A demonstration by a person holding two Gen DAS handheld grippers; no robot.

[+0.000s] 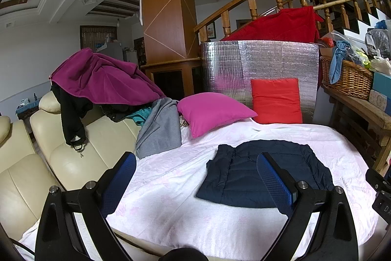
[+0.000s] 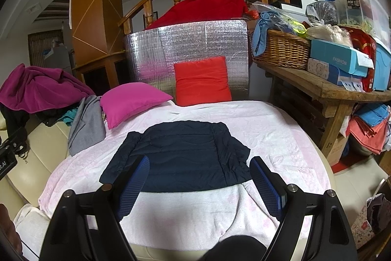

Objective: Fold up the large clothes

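navy padded jacket (image 2: 180,153) lies mid-bed on the pink blanket (image 2: 268,138), sleeves seemingly tucked in but body not yet folded, left claw (image 1: 195,185) and right claw (image 2: 199,185) both released, unfolded clothes heaped far left (image 1: 102,77).

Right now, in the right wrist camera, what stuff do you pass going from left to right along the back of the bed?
Purple fleece → grey garment → pink pillow → red cushion → wicker basket → blue box.
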